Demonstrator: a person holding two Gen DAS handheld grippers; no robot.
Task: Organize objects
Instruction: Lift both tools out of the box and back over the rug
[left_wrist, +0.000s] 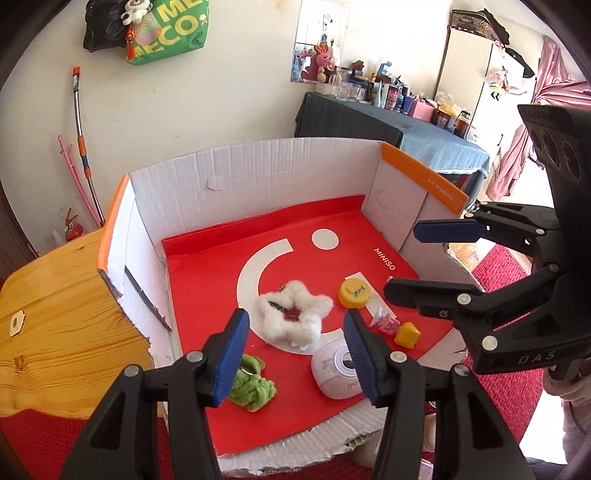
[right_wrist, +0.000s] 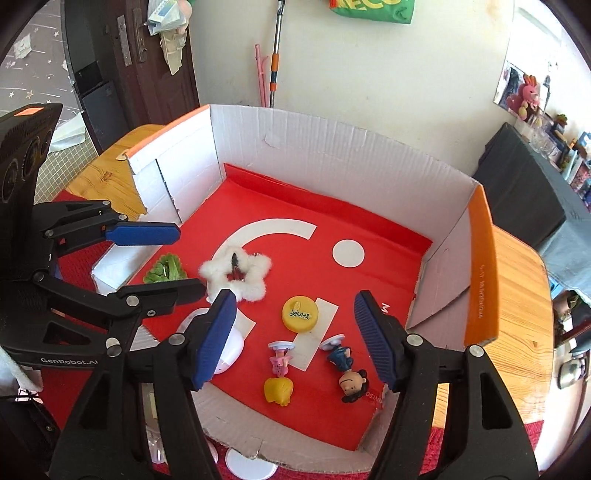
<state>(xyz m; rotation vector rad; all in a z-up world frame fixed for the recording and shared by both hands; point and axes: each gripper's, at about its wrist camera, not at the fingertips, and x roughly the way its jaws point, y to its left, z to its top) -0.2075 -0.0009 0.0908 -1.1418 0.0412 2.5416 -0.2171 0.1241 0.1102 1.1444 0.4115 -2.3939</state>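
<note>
An open cardboard box (left_wrist: 258, 173) (right_wrist: 332, 147) with a red floor holds the objects. On that floor lie a white fluffy star (left_wrist: 293, 314) (right_wrist: 236, 273), a green plush (left_wrist: 251, 384) (right_wrist: 166, 267), a white round device (left_wrist: 334, 373) (right_wrist: 231, 350), a yellow cap (left_wrist: 354, 292) (right_wrist: 300, 313), a pink figurine with a yellow head (left_wrist: 404, 334) (right_wrist: 279, 373) and a dark-blue figurine with black hair (right_wrist: 345, 369). My left gripper (left_wrist: 295, 354) (right_wrist: 192, 258) hovers open over the star and device. Open too, my right gripper (right_wrist: 295, 343) (left_wrist: 424, 262) hangs above the figurines. Neither holds anything.
The box rests on a wooden table (left_wrist: 55, 314) (right_wrist: 517, 295) with a red mat (left_wrist: 506, 266) beneath its near edge. A thin grey blade (left_wrist: 147, 299) leans on the box's left wall. A dark cloth-covered table (left_wrist: 369, 122) crowded with bottles stands behind.
</note>
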